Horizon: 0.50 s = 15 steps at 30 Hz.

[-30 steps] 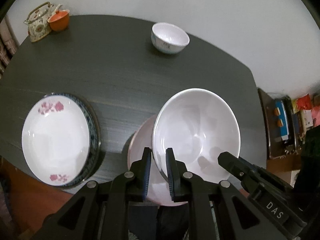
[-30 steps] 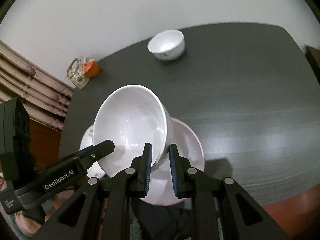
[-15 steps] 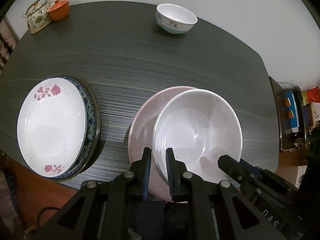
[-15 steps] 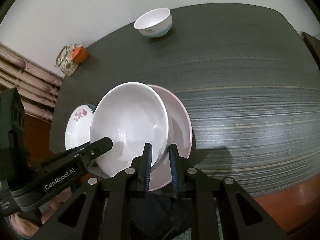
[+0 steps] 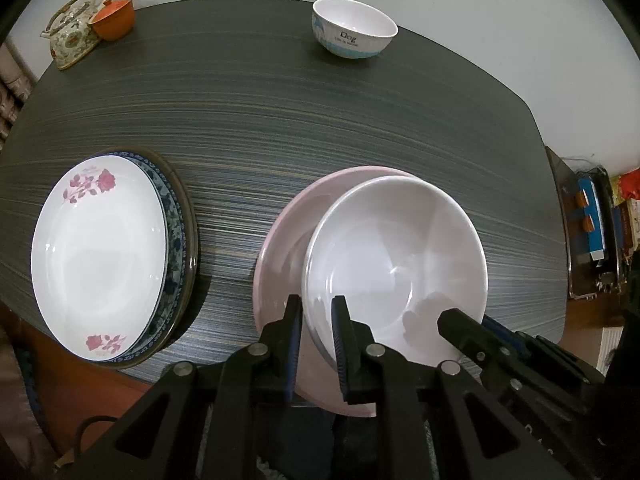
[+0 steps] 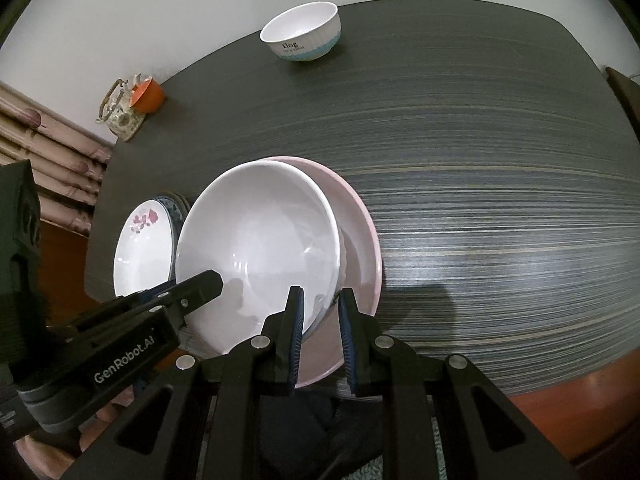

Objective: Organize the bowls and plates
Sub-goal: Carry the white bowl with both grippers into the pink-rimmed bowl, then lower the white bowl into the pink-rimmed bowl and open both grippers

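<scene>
Both grippers were clamped on the rim of one large white bowl (image 5: 396, 264), which sat over a pink plate (image 5: 288, 232) near the front edge of the dark wood-grain table (image 5: 280, 120). Whether the bowl's base rested on the plate or hung just above it could not be determined.

The left gripper (image 5: 316, 320) gripped the near-left part of the bowl's rim, with one finger inside the bowl and one outside, over the plate. The right gripper (image 6: 320, 312) gripped the near-right part of the same rim in the same manner, with its outer finger over the pink plate. In the left wrist view, the tip of the right gripper was visible at the lower right, reaching into the bowl. In the right wrist view, the tip of the left gripper appeared at the lower left, bearing the marking "GenRobot.AI".

To the left of the pink plate, and apart from it, lay a stack of plates: a white plate with red flowers (image 5: 100, 260) on top of a blue-patterned plate (image 5: 174, 236).

A small white bowl with a blue band (image 5: 354, 28) stood at the far side of the table, well apart from the others. A patterned teapot (image 5: 72, 40) and an orange cup (image 5: 114, 20) stood touching at the far left corner.
</scene>
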Available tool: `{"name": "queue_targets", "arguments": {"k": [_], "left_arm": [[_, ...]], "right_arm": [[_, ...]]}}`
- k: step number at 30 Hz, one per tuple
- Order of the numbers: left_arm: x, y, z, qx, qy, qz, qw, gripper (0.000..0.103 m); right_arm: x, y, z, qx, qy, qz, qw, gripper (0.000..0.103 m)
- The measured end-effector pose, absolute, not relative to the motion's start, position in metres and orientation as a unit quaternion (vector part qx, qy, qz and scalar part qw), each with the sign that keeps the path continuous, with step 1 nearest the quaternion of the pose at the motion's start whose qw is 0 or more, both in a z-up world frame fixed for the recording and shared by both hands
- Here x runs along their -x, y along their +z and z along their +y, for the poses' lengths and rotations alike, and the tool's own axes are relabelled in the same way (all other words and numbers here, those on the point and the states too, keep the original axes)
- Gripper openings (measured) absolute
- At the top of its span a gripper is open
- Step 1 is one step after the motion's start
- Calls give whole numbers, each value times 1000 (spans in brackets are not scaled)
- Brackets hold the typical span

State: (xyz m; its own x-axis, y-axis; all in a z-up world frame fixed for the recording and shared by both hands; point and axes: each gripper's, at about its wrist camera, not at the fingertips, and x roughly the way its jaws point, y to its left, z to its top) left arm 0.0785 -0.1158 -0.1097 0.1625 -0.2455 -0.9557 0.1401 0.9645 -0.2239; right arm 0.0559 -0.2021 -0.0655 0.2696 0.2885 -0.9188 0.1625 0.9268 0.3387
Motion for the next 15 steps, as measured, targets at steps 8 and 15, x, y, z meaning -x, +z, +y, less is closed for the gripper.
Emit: {"name": "queue_targets", "arguments": {"k": [8, 15], "left_arm": [[-81, -115, -120, 37, -119, 643, 756, 15], [-84, -118, -122, 35, -114, 650, 751, 15]], "right_arm": [[-59, -71, -193, -177, 36, 609, 772, 18], [-60, -77, -179, -155, 31, 615, 773, 20]]}}
